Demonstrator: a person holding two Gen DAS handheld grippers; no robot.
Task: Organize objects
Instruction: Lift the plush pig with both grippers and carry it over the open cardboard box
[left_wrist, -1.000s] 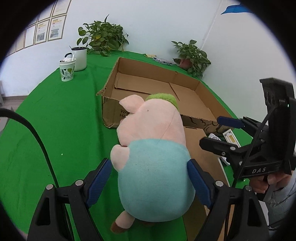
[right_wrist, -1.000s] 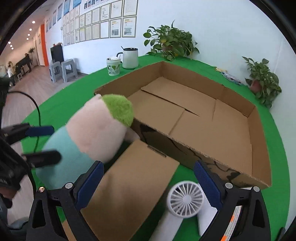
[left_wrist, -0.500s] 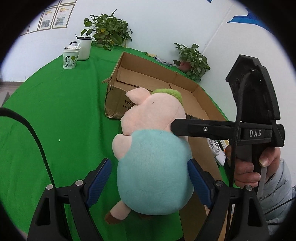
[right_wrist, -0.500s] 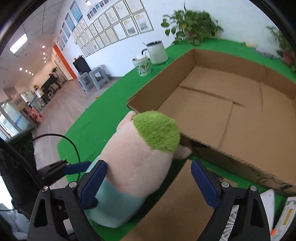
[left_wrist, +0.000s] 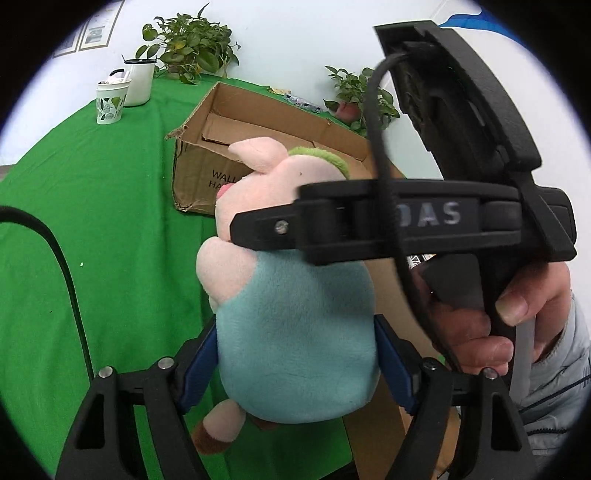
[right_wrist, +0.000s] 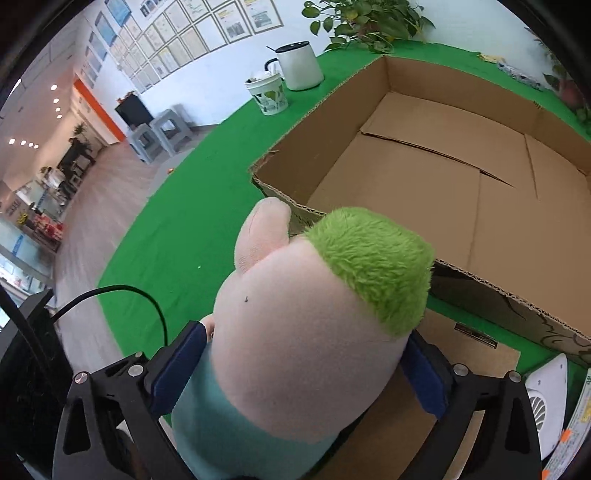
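Note:
A plush pig (left_wrist: 295, 332) with a teal body, pink head and green tuft (right_wrist: 373, 258) stands in front of an open cardboard box (left_wrist: 266, 122) on the green tablecloth. My left gripper (left_wrist: 295, 365) is closing, and its blue pads (left_wrist: 201, 363) press on both sides of the teal body. My right gripper (right_wrist: 301, 369) comes down from above and straddles the pink head. Its jaws are opening, and its pads (right_wrist: 177, 365) stand just beside the head. In the left wrist view the right gripper's finger (left_wrist: 266, 229) crosses in front of the pig, with a hand (left_wrist: 480, 332) on its grip.
The box floor (right_wrist: 461, 177) is bare cardboard. A flat cardboard flap (right_wrist: 424, 406) lies by the pig, with a white fan (right_wrist: 543, 391) and papers to its right. A patterned cup (left_wrist: 109, 103) and a white jug (left_wrist: 138, 83) stand far left, near potted plants (left_wrist: 188, 55).
The right gripper swung in from the right and came down over the pig's head. The left jaws narrowed onto the teal body. The pig stayed put.

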